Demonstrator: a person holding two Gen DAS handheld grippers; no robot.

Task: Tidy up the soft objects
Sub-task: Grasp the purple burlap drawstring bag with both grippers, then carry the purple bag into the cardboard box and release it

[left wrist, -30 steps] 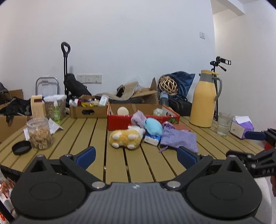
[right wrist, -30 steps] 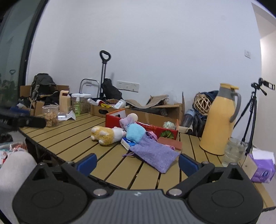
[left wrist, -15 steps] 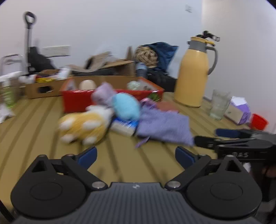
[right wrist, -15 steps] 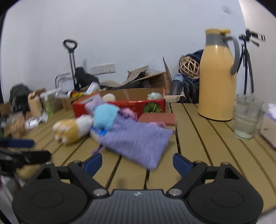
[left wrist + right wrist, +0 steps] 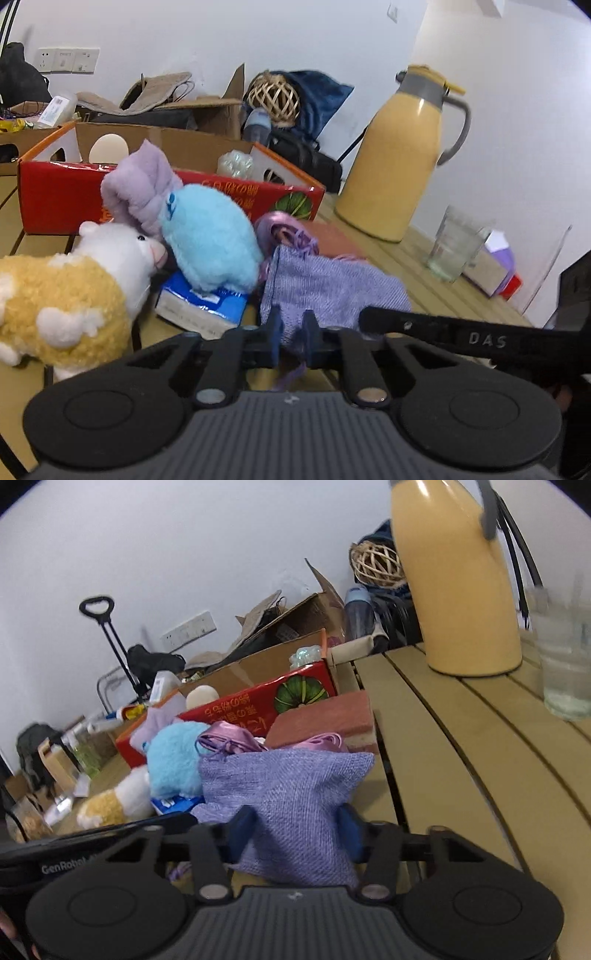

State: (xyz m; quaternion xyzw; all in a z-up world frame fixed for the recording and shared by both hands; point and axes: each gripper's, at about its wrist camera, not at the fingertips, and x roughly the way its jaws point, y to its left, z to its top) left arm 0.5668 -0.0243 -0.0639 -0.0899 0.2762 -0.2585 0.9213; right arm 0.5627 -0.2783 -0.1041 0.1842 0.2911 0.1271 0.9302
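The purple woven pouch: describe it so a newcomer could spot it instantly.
Find the red cardboard box on the slatted table. In front of it, beside a blue plush, lies the purple pouch: flat coarse-weave cloth with a drawstring, unlike the fluffy toys.

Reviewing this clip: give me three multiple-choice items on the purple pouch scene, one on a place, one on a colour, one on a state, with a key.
1. What does the blue plush toy rest on?
A. a blue tissue pack
B. the glass
C. the flask

2. What colour is the box behind the toys?
A. green
B. red
C. white

3. How does the purple pouch lie?
A. inside the box
B. hanging from the flask
C. on the table between the right gripper's jaws

Key: 1 A, the tissue pack shows beneath it; 2 B, its front wall is red; 3 C, fabric fills the gap between the closing jaws.
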